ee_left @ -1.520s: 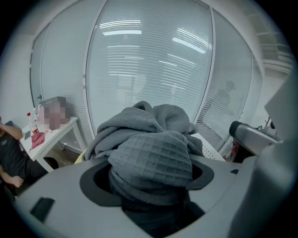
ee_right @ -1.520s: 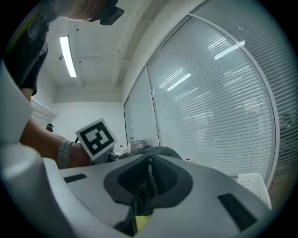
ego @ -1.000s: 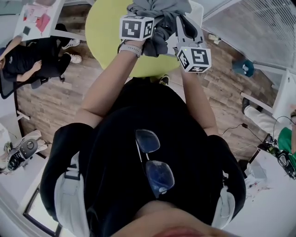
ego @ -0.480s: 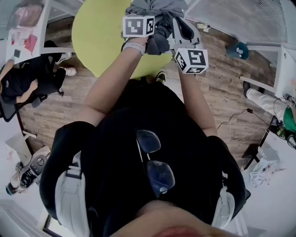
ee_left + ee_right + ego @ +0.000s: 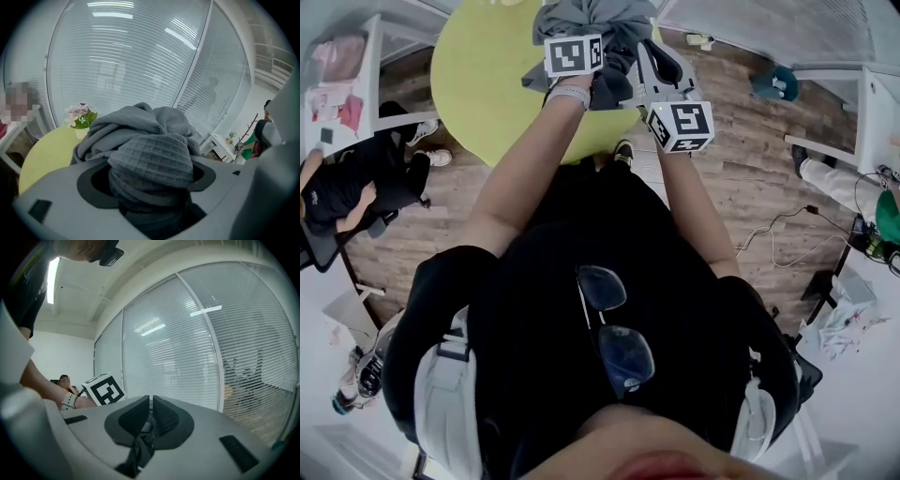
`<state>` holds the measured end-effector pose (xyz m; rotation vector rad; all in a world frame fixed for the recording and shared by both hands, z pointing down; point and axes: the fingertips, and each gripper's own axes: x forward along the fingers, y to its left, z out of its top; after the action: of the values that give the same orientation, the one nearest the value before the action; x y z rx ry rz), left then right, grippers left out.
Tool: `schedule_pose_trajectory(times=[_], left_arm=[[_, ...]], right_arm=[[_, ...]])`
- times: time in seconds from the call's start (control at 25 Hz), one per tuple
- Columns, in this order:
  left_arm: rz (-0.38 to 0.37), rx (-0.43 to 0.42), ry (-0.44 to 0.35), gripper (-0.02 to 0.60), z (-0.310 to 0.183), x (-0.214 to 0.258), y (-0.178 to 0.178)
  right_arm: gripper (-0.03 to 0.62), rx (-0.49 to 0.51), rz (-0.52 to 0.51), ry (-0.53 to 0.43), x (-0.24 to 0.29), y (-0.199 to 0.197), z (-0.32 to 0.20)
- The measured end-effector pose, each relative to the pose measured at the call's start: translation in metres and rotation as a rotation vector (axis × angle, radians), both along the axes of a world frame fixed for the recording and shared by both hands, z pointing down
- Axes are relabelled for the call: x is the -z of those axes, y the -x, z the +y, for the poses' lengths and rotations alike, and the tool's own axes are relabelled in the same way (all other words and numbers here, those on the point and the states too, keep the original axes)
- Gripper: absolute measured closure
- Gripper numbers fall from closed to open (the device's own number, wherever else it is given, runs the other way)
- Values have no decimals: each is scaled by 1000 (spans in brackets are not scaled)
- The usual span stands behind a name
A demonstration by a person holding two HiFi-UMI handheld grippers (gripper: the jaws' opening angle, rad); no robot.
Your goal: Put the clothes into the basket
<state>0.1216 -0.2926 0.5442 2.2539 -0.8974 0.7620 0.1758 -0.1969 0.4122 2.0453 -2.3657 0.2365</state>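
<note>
A grey waffle-knit garment (image 5: pixel 598 21) hangs bunched between both grippers, held up over the round yellow-green table (image 5: pixel 483 84). My left gripper (image 5: pixel 151 185) is shut on a thick wad of the grey garment (image 5: pixel 152 154), which fills the space between its jaws. My right gripper (image 5: pixel 151 416) is shut on a thin dark fold of the same cloth (image 5: pixel 140 446), its pads almost touching. In the head view the left gripper (image 5: pixel 581 42) and right gripper (image 5: pixel 649 70) are close together at the top. No basket shows in any view.
Glass walls with white blinds (image 5: pixel 140 61) stand ahead. A small pot of pink flowers (image 5: pixel 80 117) sits on the table's far side. A seated person (image 5: pixel 352 187) is at the left, another person (image 5: pixel 886 220) at the right. Cables (image 5: pixel 787 253) lie on the wooden floor.
The view has swung so the table and seated person sit further left and lower. Both grippers keep hold of the grey garment, with the right one now slightly higher in frame.
</note>
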Motion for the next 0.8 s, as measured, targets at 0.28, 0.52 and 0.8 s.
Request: schedule_pose_trajectory(times=[0.28,0.52,0.8], left_arm=[[-18,16,26,207,-5,-23,-2],[-23,37,59,199,-5,-40,0],[-38,44,115,172,2,-65,-1]], right_arm=[[554,6,-2,38,-10,-1,-4],[554,-3,1,58,-18,-4,-4],[554,-4,2,72,-23,-6,-4]])
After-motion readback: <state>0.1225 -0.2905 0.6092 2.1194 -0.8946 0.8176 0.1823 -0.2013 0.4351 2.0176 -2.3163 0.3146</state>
